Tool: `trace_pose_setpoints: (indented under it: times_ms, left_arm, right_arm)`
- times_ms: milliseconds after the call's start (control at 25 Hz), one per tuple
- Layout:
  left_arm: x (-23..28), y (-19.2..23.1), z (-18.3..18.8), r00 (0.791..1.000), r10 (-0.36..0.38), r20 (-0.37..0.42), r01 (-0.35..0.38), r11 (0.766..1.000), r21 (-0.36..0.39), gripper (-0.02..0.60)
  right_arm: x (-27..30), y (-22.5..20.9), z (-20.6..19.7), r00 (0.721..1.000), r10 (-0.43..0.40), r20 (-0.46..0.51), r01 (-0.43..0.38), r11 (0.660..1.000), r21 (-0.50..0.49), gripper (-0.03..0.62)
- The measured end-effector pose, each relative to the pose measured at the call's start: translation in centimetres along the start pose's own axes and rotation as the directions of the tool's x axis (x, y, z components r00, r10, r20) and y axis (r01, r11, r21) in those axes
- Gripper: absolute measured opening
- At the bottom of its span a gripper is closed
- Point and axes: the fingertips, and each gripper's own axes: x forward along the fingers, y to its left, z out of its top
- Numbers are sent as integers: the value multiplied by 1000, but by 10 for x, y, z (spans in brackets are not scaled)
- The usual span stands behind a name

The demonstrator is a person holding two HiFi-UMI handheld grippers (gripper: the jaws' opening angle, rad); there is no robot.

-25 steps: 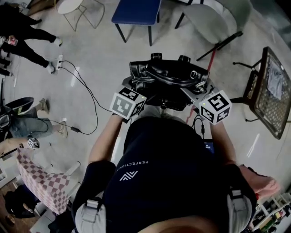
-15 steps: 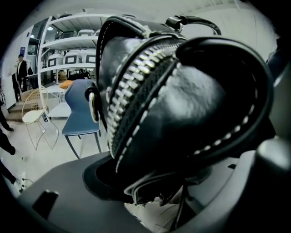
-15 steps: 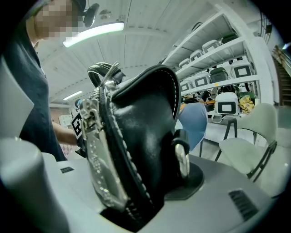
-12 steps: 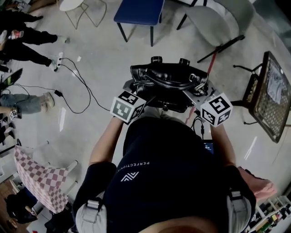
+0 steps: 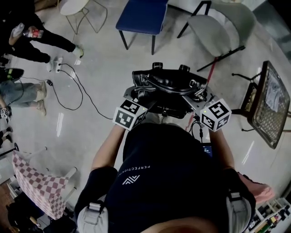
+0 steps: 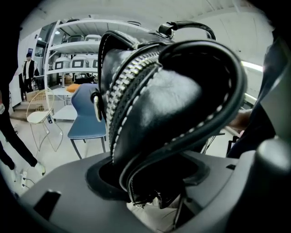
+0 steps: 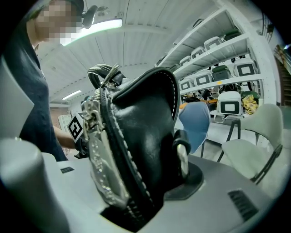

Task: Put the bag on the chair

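Note:
A black leather bag point(image 5: 168, 87) with a zip and stitched handles hangs in the air in front of me, held at both ends. My left gripper point(image 5: 136, 94) grips its left end and my right gripper point(image 5: 198, 94) its right end. Both pairs of jaws are closing tighter on the leather. The left gripper view is filled by the bag point(image 6: 168, 100), and the right gripper view by its other end point(image 7: 141, 136). A blue chair point(image 5: 141, 17) stands ahead on the floor, beyond the bag. It also shows as the blue chair point(image 6: 86, 118) past the bag.
A grey chair point(image 5: 223, 22) stands right of the blue one, and a mesh-seat chair point(image 5: 268, 102) at the far right. A white wire chair point(image 5: 75, 7) is at top left. A cable point(image 5: 77, 86) lies on the floor, near bystanders' legs point(image 5: 27, 41). A checkered cloth point(image 5: 41, 182) is at lower left.
The bag and both grippers have come slightly nearer the blue and grey chairs, still gripped at both ends. The bystanders at the left have shifted.

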Motion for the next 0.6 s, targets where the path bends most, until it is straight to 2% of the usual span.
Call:
trace_pose_setpoints:
  times_ms: [600]
  left_arm:
    - [-11, 98, 12, 1000, 21, 9, -20, 1000, -5, 301]
  right_arm:
    - [93, -8, 39, 1000, 1, -8, -1, 1000, 16, 232]
